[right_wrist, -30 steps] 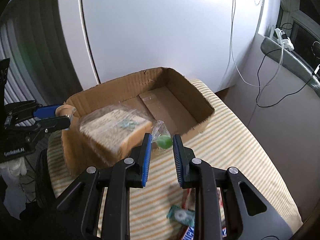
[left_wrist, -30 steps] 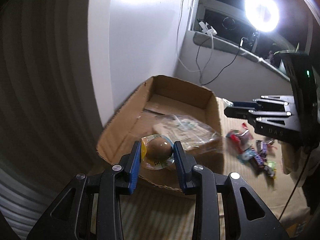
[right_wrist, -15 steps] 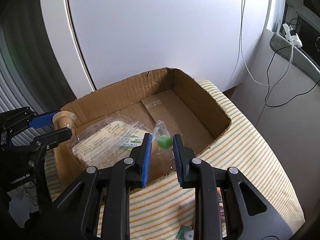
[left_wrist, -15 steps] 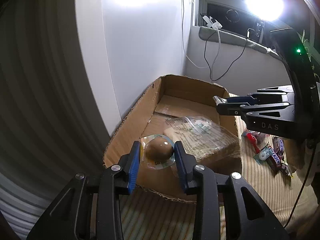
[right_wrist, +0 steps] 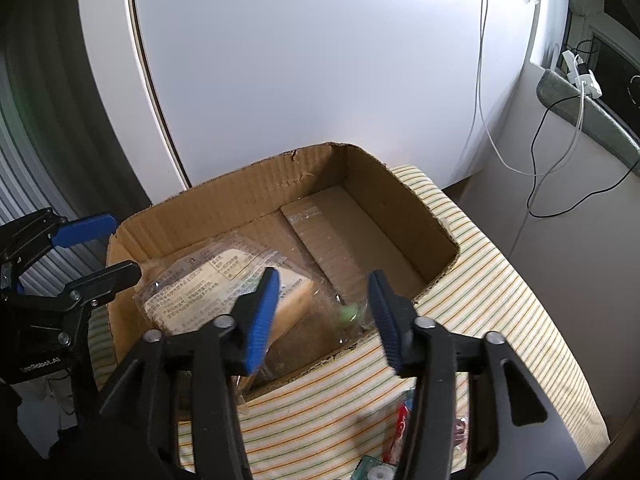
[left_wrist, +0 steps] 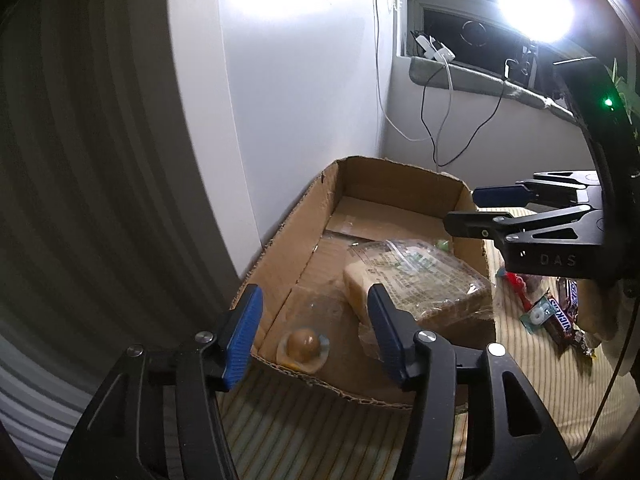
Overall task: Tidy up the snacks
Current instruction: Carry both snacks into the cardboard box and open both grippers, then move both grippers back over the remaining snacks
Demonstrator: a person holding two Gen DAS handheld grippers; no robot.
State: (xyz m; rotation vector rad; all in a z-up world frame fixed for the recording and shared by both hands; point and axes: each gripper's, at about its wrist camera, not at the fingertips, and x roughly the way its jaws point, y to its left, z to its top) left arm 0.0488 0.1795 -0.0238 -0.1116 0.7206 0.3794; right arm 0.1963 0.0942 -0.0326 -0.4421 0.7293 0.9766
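Both tongs hang released over the cardboard box (left_wrist: 288, 248): left gripper (left_wrist: 314, 338) above the brown jelly cup (left_wrist: 304, 346) at the box's near edge, right gripper (right_wrist: 322, 316) above the green candy (right_wrist: 347, 313). Careless retreat risks snagging the bread bag (right_wrist: 216, 284); loose bars (left_wrist: 558, 314) wait on the striped cloth.

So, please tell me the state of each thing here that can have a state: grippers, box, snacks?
left gripper: open, empty
right gripper: open, empty
cardboard box: open on top
bagged bread: lying in the box
egg-shaped snack: lying in the box's near corner
green candy: blurred, inside the box
Snickers bars: outside the box, on the striped cloth
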